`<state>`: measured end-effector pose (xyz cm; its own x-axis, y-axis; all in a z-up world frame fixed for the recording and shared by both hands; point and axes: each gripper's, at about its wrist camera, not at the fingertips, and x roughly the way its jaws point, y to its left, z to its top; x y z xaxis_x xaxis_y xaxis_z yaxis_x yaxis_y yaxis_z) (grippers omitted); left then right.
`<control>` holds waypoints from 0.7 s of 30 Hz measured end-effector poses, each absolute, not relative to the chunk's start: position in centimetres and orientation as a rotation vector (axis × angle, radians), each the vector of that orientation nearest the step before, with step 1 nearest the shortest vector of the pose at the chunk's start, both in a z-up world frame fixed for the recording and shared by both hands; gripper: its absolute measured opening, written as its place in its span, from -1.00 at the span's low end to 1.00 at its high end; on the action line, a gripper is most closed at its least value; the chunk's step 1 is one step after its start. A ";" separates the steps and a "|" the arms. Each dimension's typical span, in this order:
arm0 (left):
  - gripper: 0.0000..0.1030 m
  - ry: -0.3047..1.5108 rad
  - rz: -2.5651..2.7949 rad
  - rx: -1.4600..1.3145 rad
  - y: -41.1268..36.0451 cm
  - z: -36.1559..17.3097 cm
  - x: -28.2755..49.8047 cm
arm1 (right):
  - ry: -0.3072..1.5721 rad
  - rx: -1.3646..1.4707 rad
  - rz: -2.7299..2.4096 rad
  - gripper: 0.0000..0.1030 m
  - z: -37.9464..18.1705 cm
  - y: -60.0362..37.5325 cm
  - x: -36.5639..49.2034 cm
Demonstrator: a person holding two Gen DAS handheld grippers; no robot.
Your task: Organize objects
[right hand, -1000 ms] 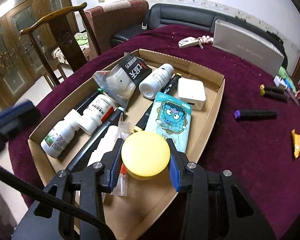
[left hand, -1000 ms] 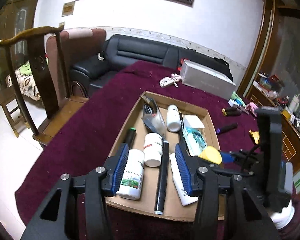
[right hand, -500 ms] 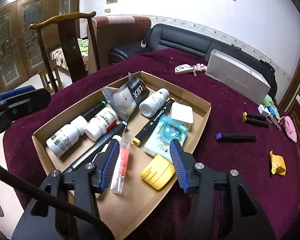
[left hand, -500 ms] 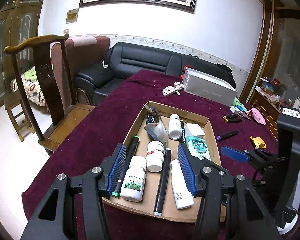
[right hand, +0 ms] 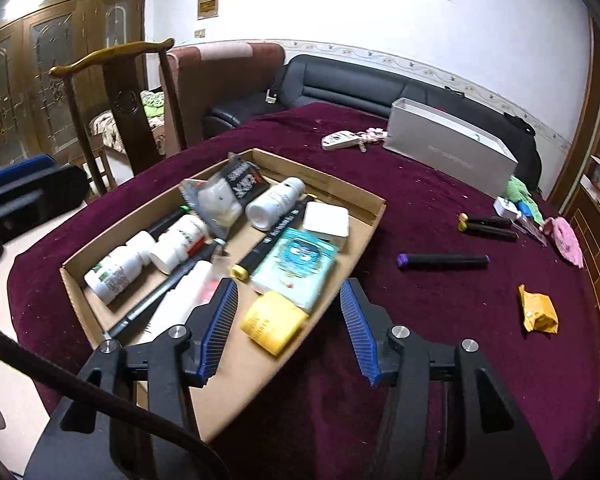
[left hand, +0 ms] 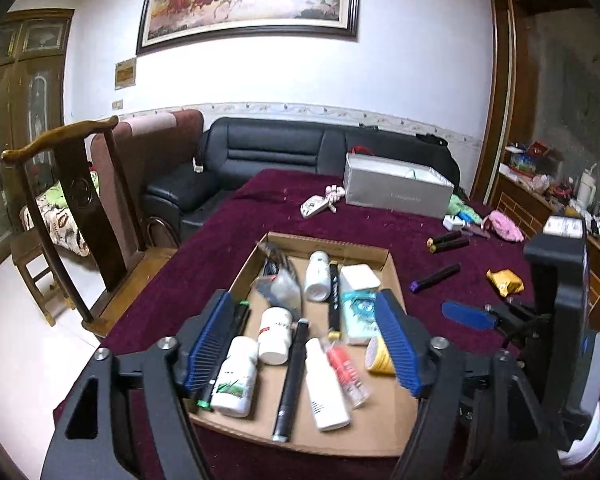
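Observation:
A cardboard tray on the maroon tablecloth holds white bottles, black markers, a teal packet, a white square box and a plastic bag. A yellow round jar lies on its side at the tray's near right corner. My right gripper hovers open above and behind the jar, with its pads clear of it. My left gripper hangs over the tray's near end. Its jaws are opening, with nothing held between them. The jar shows beside its right pad.
On the cloth right of the tray lie a purple-capped marker, two more markers, a yellow wrapper and a pink item. A grey box stands at the far edge. A wooden chair is on the left.
My right gripper let go of the yellow jar, which now lies in the tray, and drew back and up. The left gripper also rose, drew back, and its jaws widened.

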<state>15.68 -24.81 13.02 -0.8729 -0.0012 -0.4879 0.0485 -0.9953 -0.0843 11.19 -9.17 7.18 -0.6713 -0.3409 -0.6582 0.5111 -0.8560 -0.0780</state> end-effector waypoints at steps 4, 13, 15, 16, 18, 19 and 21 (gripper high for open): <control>0.75 0.207 -2.981 0.700 -24.7 14.2 16.1 | 0.335 0.904 -2.510 0.02 7.3 -7.6 10.9; 0.97 0.226 -2.757 0.707 -25.9 14.1 16.0 | 0.320 0.891 -2.495 0.03 7.4 -7.3 11.2; 0.97 0.230 -2.757 0.726 -25.9 13.6 16.2 | 0.324 0.886 -2.493 0.03 7.5 -7.4 11.4; 0.97 0.229 -2.759 0.734 -25.8 13.4 16.2 | 0.326 0.883 -2.491 0.03 7.5 -7.5 11.4; 0.97 0.211 -2.758 0.735 -25.6 13.1 16.4 | 0.336 0.874 -2.490 0.03 7.7 -7.7 11.6; 0.97 0.194 -2.754 0.732 -25.5 13.0 16.4 | 0.342 0.870 -2.491 0.03 7.7 -7.8 11.7; 0.97 0.155 -2.747 0.730 -25.2 12.9 16.4 | 0.353 0.862 -2.493 0.03 7.8 -8.0 11.9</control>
<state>16.43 -25.25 12.89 -0.8281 -0.2534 -0.5000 0.3081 -0.9509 -0.0282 11.88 -8.03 7.81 -0.6890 -0.3515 -0.6338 0.5135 -0.8539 -0.0847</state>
